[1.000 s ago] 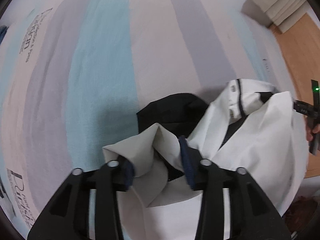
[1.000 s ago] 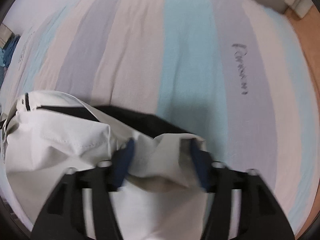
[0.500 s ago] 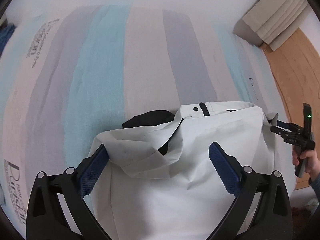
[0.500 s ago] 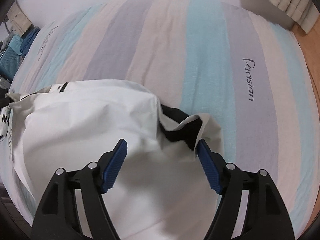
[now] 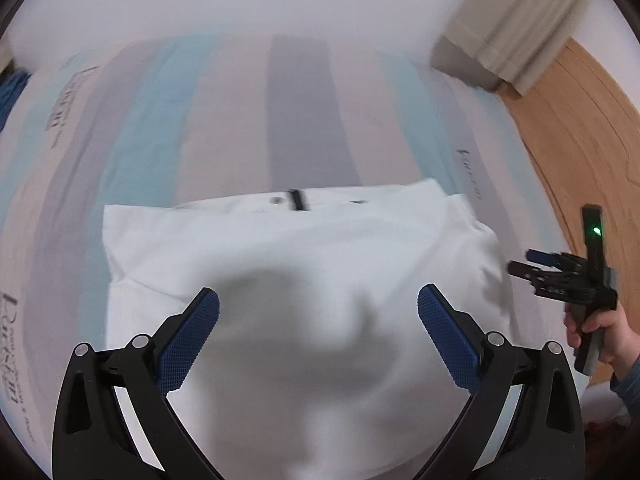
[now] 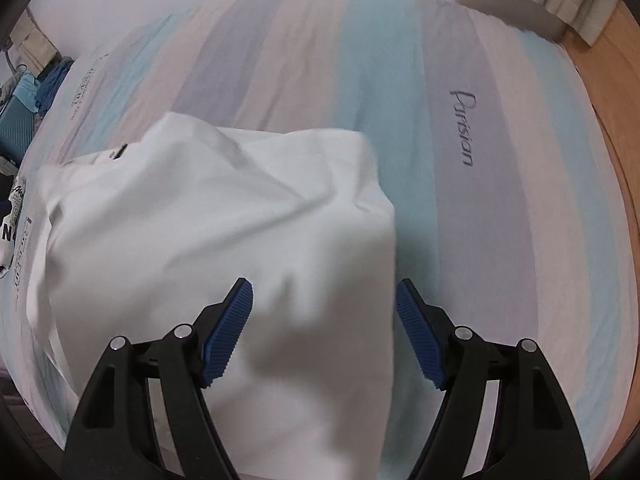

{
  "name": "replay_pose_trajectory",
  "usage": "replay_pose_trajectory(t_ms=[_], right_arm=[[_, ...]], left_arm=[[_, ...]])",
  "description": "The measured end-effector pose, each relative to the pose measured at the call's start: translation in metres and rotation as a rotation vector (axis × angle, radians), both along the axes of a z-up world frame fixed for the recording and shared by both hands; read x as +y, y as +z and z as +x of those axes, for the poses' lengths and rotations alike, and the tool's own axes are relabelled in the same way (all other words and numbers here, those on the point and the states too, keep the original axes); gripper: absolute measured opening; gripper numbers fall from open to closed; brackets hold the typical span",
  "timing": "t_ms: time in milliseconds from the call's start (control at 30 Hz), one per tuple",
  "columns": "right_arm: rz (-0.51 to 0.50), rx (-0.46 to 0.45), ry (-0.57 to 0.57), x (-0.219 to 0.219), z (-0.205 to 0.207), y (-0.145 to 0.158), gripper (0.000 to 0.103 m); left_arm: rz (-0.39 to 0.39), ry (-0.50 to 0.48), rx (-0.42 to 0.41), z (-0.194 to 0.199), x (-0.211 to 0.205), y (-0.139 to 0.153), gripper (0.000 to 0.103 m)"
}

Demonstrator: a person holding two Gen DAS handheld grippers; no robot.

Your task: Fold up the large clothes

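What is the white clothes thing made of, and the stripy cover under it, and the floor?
The white garment looks like thin woven cloth, matte, perhaps cotton or a light synthetic: it creases softly and drapes. The striped bedsheet seems a soft matte fabric; its stripes and writing look printed on. The floor looks like smooth wood or wood-look boards, with brown grain lines showing.

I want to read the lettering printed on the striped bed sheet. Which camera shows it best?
The right wrist view: the word "Parisian" reads clearly on a grey stripe of the bed sheet, beside the folded white garment. The left wrist view shows only blurred, unreadable lettering near the sheet's edges.
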State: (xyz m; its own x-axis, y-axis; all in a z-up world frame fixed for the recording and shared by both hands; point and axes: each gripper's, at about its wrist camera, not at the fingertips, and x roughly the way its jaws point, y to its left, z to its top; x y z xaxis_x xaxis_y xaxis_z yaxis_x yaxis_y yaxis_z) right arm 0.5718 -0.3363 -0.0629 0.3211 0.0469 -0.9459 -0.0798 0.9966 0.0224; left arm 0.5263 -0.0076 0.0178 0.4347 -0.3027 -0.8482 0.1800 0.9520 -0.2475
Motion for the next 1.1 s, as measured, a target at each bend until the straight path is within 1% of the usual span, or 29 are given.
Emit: replay_pose_trajectory(t_ms=[67, 167, 233, 333, 400, 533, 633, 733, 833, 933, 967, 1033, 1100], right_arm=[[0.014, 0.015, -0.008, -0.007, -0.001, -0.006, 0.074], [0.035, 0.041, -0.012, -0.018, -0.003, -0.019, 0.075], [0.054, 0.067, -0.009, -0.024, -0.003, -0.029, 0.075], [0.116, 0.122, -0.01, -0.033, -0.003, -0.05, 0.075], [0.167, 0.154, -0.022, -0.038, 0.0, -0.062, 0.075], [0.273, 0.179, -0.042, -0.044, 0.003, -0.079, 0.075], [0.349, 0.186, -0.03, -0.042, 0.006, -0.086, 0.075], [0.398, 0.203, 0.0, -0.037, 0.01, -0.095, 0.076], [0.471, 0.229, -0.013, -0.038, 0.011, -0.107, 0.076], [0.551, 0.239, -0.027, -0.039, 0.013, -0.108, 0.076], [0.56, 0.24, -0.028, -0.036, 0.013, -0.104, 0.076], [0.549, 0.229, 0.014, -0.023, 0.011, -0.092, 0.076], [0.515, 0.249, 0.048, -0.016, 0.011, -0.093, 0.076]], left_arm=[[0.023, -0.021, 0.0, -0.001, -0.021, -0.007, 0.097], [0.052, -0.017, 0.065, 0.006, -0.035, -0.032, 0.097], [0.077, -0.021, 0.109, 0.009, -0.043, -0.054, 0.097], [0.112, -0.032, 0.144, 0.01, -0.053, -0.079, 0.097], [0.141, -0.034, 0.148, 0.012, -0.057, -0.092, 0.097], [0.149, -0.023, 0.187, 0.018, -0.061, -0.119, 0.098], [0.163, -0.024, 0.188, 0.019, -0.064, -0.128, 0.098], [0.153, -0.022, 0.198, 0.02, -0.062, -0.137, 0.098], [0.148, -0.023, 0.21, 0.021, -0.06, -0.142, 0.098], [0.145, -0.024, 0.217, 0.022, -0.058, -0.145, 0.098], [0.144, -0.025, 0.219, 0.022, -0.057, -0.145, 0.098], [0.142, -0.026, 0.221, 0.023, -0.057, -0.146, 0.098], [0.138, -0.029, 0.22, 0.022, -0.054, -0.147, 0.098]])
